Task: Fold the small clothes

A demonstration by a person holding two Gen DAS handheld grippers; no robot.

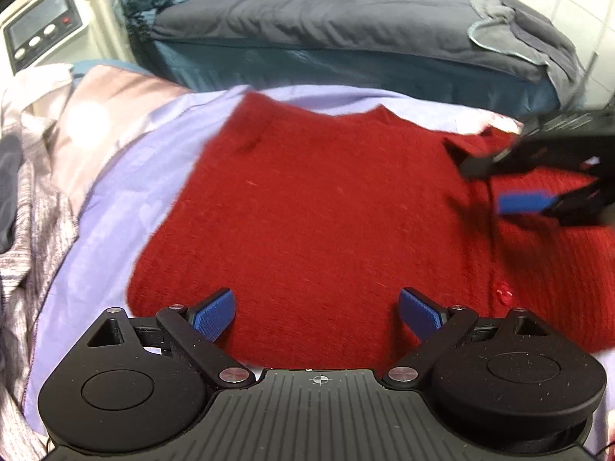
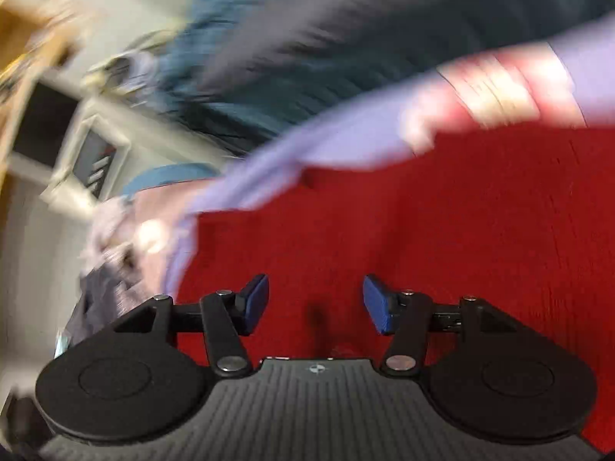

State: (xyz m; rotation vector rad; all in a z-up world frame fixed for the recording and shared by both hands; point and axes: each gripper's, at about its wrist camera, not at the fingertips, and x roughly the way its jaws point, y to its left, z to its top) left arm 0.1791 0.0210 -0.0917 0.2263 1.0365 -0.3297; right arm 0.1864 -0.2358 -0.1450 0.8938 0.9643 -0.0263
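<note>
Red sweater (image 1: 323, 207) is spread flat on the lavender sheet (image 1: 127, 176), filling the centre and right of the left wrist frame. My left gripper (image 1: 318, 313) sits at the bottom centre over the sweater's near hem, fingers (image 1: 213, 313) wide apart and holding nothing.

My right gripper (image 2: 314, 303) also has its fingers spread wide, empty, with red knit right below them. In the left wrist view the right gripper shows at the right edge, over the sweater's right side where the ribbed part (image 1: 553, 269) folds over; I can't tell whether it touches the fabric. The right wrist frame is heavily motion-blurred.

Grey pillow (image 1: 326, 19) sits across the top of the frame, a white device with buttons (image 1: 42, 34) upper left, and striped cloth (image 1: 30, 230) along the left edge.
</note>
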